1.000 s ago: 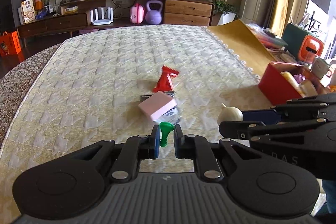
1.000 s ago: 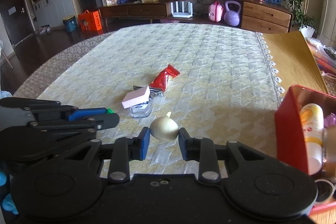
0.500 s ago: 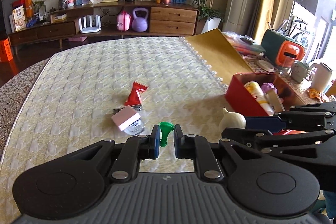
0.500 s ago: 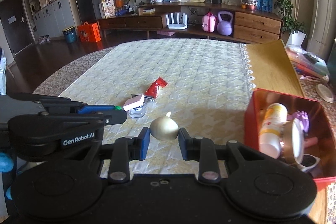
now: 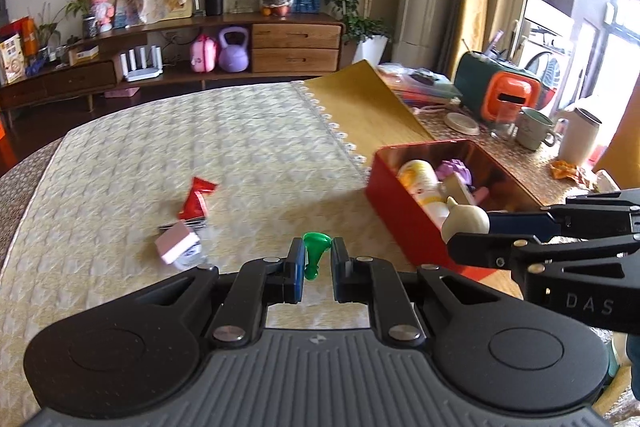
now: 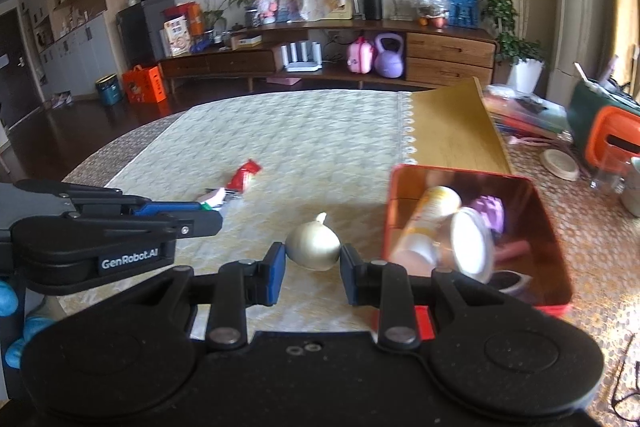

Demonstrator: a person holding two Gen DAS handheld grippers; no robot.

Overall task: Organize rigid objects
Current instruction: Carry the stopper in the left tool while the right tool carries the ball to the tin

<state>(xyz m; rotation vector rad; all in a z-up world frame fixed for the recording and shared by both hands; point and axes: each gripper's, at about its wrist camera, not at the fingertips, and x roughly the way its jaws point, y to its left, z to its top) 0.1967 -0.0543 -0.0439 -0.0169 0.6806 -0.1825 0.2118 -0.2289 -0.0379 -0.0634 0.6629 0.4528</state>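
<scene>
Quilted cream worktop (image 5: 248, 147), "GenRobot.AI" on left tongs (image 5: 313, 259) clamped on green funnel-shaped piece (image 5: 314, 251), right tongs (image 6: 313, 259) gripping cream onion-shaped object (image 6: 313, 250) beside red box (image 6: 556, 247).

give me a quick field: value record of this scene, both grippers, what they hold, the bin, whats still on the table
left gripper: shut on green funnel-shaped piece
right gripper: shut on cream onion-shaped object
red bin: open, at the right side of the table; holds a yellow-and-white bottle, a purple item and more
left on the tablecloth: red packet, pink box on a clear item
right gripper position: near the bin's near-left corner, held object not yet inside
</scene>
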